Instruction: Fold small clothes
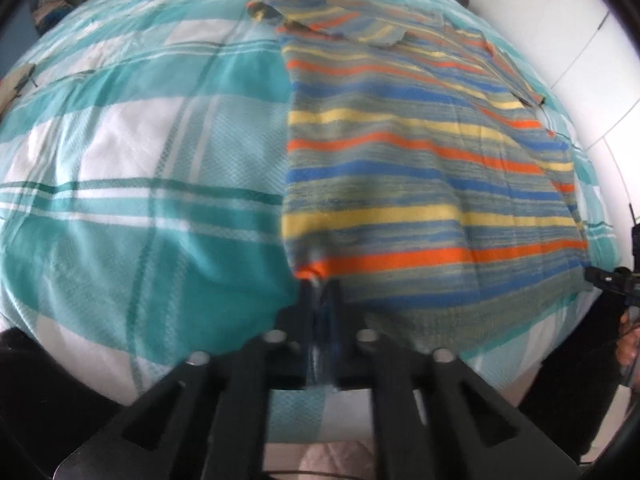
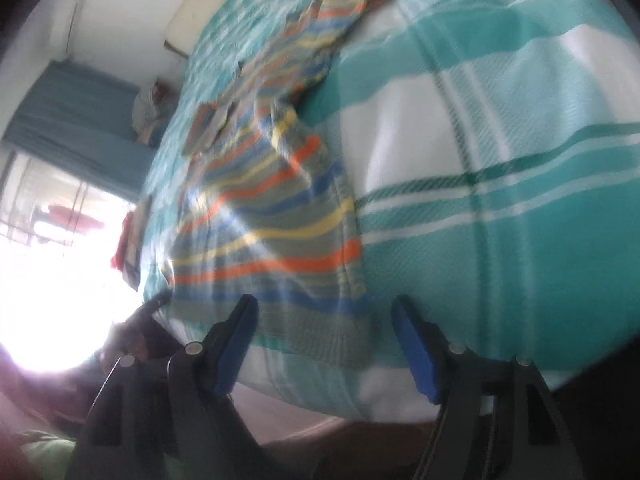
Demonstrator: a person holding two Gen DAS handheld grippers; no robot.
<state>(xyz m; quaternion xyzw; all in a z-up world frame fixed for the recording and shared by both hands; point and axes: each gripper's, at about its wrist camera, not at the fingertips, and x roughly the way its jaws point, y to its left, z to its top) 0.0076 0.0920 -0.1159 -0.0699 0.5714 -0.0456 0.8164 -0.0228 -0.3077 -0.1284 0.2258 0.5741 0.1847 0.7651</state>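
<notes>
Your left gripper (image 1: 318,280) is sitting with its jaws pinched together on the near corner of the striped shirt (image 1: 400,152), at about 6 o'clock in the left wrist view; an orange band of the hem is bunching right at the fingertips, though blur is hiding exactly how much cloth is caught. The shirt is lying spread on the teal and white checked bedspread (image 1: 140,160), running from the jaws up toward 1 o'clock, with a sleeve folded over at 12 o'clock. At 3 o'clock the frame edge is cutting off your other tool, leaving only a dark bracket and part of a hand.

Your right gripper (image 2: 324,320) is hanging with its jaws apart, the blue pads (image 2: 416,348) standing on either side of the shirt's hem at 6 o'clock in the right wrist view. The pads are not pressing on the cloth. Window glare at 8 o'clock is washing out that side of the shirt, and motion blur is smearing its far end toward 12 o'clock.
</notes>
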